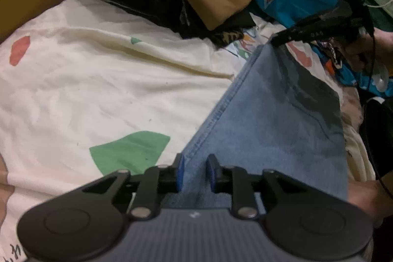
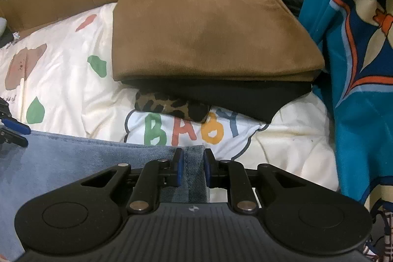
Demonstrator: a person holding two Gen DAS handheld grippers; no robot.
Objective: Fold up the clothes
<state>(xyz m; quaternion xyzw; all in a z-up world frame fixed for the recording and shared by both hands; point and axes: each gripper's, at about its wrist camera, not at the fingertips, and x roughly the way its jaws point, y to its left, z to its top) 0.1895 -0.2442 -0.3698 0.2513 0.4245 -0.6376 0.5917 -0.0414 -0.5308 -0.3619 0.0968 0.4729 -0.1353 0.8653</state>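
Left wrist view: left tongs (image 1: pixel 195 172) and right tongs (image 2: pixel 192 167) are each gripping the denim garment (image 1: pixel 270 119), stretching it above the bed (image 1: pixel 98 90). Folded stack (image 2: pixel 208 28) looks finished; denim fold is seemingly mid-way.

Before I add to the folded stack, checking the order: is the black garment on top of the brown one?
No, the brown garment lies on top, with the black garment underneath it.

Probably a bedroom: printed bedsheet (image 2: pixel 73 80), clothes pile (image 2: pixel 211 36).
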